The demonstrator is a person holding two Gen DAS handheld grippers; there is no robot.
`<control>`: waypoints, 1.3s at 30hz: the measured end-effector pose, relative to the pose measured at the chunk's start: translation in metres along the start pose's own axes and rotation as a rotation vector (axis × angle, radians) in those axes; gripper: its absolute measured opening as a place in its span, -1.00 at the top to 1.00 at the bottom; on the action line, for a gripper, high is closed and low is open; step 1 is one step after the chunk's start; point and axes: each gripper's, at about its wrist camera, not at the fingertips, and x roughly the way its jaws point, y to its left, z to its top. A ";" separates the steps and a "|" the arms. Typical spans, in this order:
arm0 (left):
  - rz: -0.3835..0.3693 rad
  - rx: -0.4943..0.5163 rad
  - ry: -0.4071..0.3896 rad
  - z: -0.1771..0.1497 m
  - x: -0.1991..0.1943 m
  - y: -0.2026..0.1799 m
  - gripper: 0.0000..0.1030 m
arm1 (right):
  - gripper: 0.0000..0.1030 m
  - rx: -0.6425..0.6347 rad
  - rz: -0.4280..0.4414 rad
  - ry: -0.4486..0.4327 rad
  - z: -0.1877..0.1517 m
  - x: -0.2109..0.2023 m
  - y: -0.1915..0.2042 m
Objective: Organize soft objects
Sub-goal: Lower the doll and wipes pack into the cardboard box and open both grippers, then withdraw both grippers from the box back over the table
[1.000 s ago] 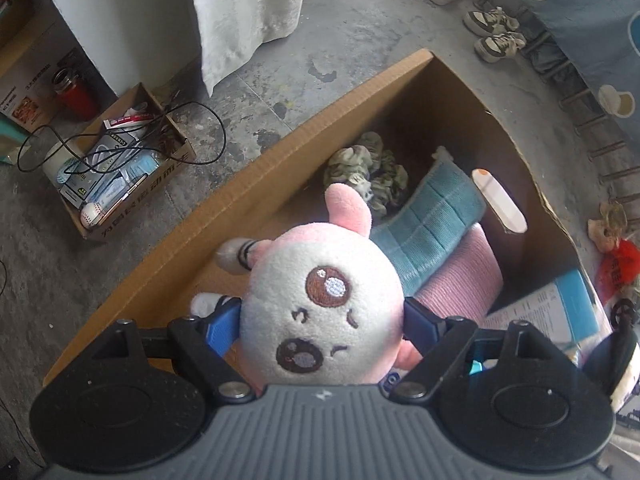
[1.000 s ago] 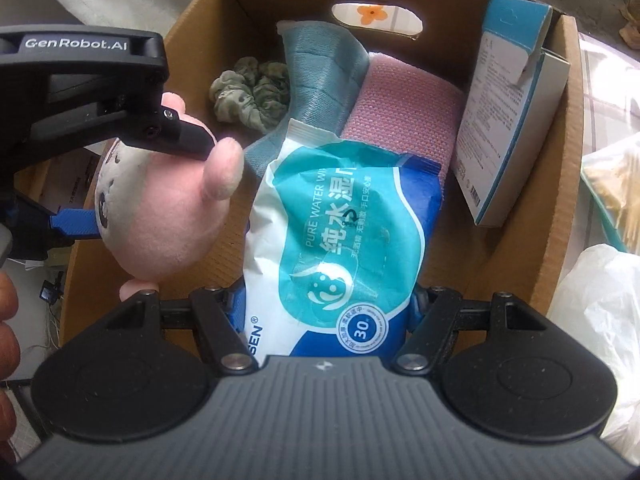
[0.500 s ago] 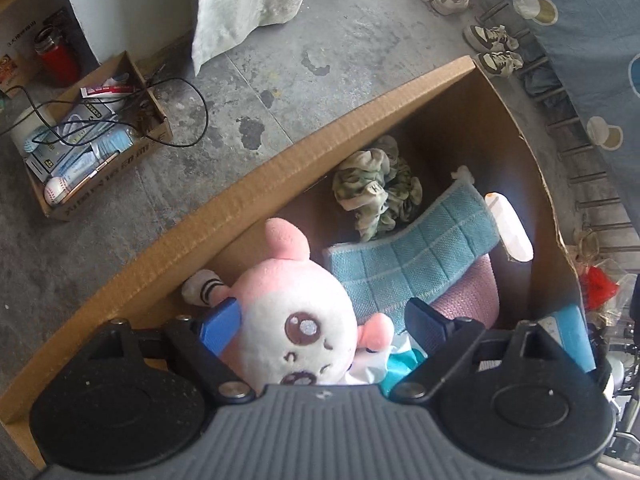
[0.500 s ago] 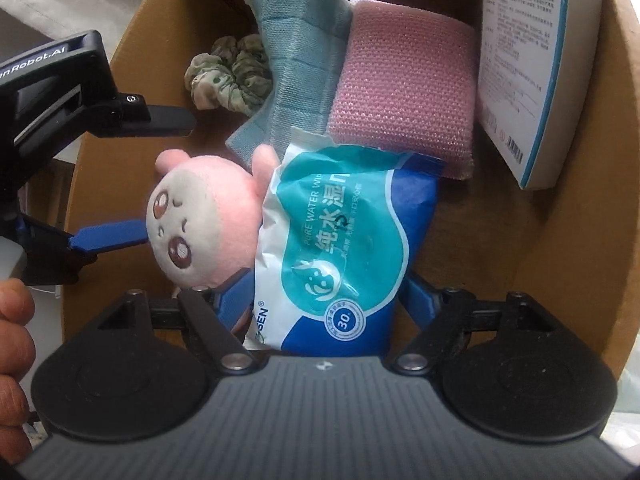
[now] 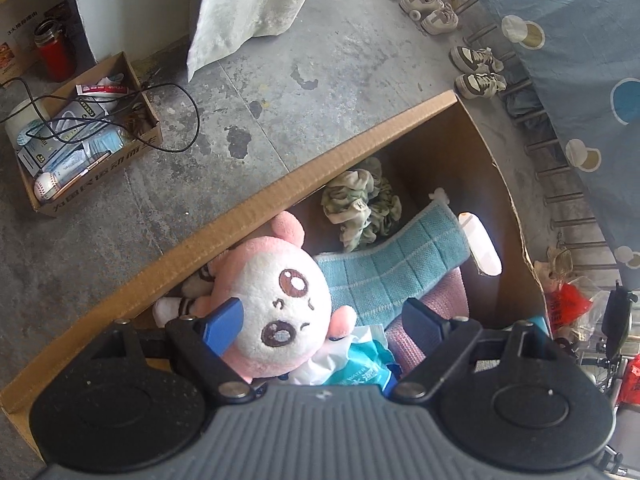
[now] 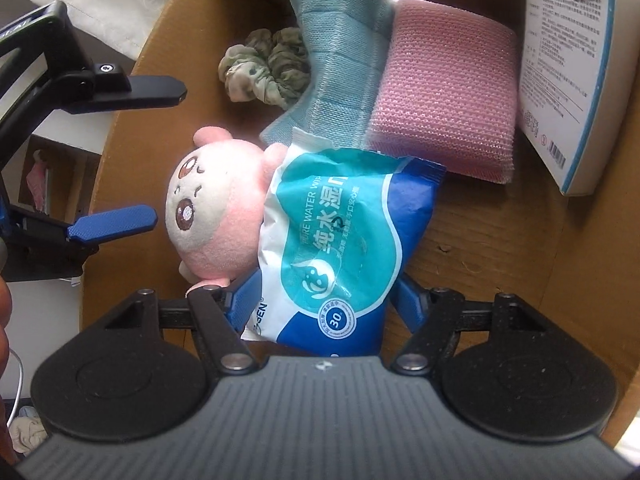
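A pink-and-white plush toy (image 5: 276, 304) (image 6: 216, 208) lies in the cardboard box (image 5: 320, 168) (image 6: 500, 240) against its near wall. My left gripper (image 5: 324, 308) (image 6: 168, 152) is open above it, and its pads stand off the toy. A blue-and-white wet wipes pack (image 6: 340, 240) (image 5: 356, 368) rests flat, partly over the plush. My right gripper (image 6: 326, 284) straddles the pack's lower end. Its jaws are closing, with the pads beside the pack's edges and no squeeze showing. Behind lie a green scrunchie (image 6: 268, 66), a teal cloth (image 6: 340, 48) and a pink knitted pad (image 6: 444, 92).
A white-and-blue carton (image 6: 572, 60) leans on the box's right wall. On the concrete floor outside are a small box of clutter with a cable (image 5: 80, 132), a red bottle (image 5: 54, 52), shoes (image 5: 476, 68) and a hanging curtain (image 5: 248, 4). A hand (image 6: 4, 320) shows at the left edge.
The left gripper let go of the plush, which dropped from between its pads into the box. The right gripper sank with the wipes pack until it lay on the box floor.
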 end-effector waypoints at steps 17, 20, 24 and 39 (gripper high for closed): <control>-0.047 0.039 -0.041 -0.013 -0.022 -0.015 -0.71 | -0.70 -0.081 -0.022 -0.122 0.004 -0.044 -0.013; -0.060 0.066 -0.050 -0.020 -0.031 -0.023 -0.71 | -0.70 -0.087 0.016 -0.169 -0.005 -0.068 -0.015; -0.068 0.123 -0.064 -0.035 -0.043 -0.038 -0.71 | -0.70 -0.101 0.095 -0.238 -0.013 -0.099 -0.021; -0.076 0.334 -0.113 -0.147 -0.072 -0.148 -0.71 | -0.70 -0.106 0.300 -0.358 -0.066 -0.232 -0.113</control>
